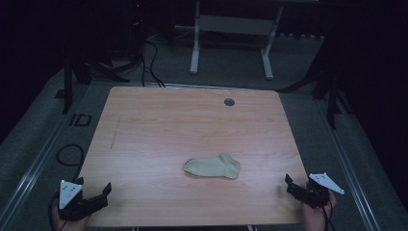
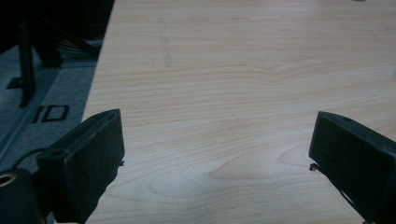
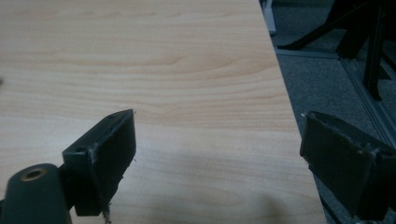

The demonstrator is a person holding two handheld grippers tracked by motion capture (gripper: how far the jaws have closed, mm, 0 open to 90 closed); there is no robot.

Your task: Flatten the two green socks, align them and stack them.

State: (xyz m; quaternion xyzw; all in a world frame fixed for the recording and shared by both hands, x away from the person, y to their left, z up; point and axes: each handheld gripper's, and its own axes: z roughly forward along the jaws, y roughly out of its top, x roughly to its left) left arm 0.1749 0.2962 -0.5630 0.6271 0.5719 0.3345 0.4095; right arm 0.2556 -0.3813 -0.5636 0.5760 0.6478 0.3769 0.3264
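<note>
Wooden table [image 1: 159, 120], pale grain, small grey round grommet [image 1: 229, 102] near far edge. One beige ankle sock [image 1: 212, 166] lies flat on the near half, slightly right of centre, toe pointing left. Left gripper [image 1: 91, 190] at near left corner, jaws spread wide, nothing between them; well apart from sock. Right gripper [image 1: 299, 185] at near right edge, jaws likewise released and empty, nearer the sock yet clear of it.

Cloth sock [image 1: 212, 166], matt wooden table [image 1: 159, 120]
</note>
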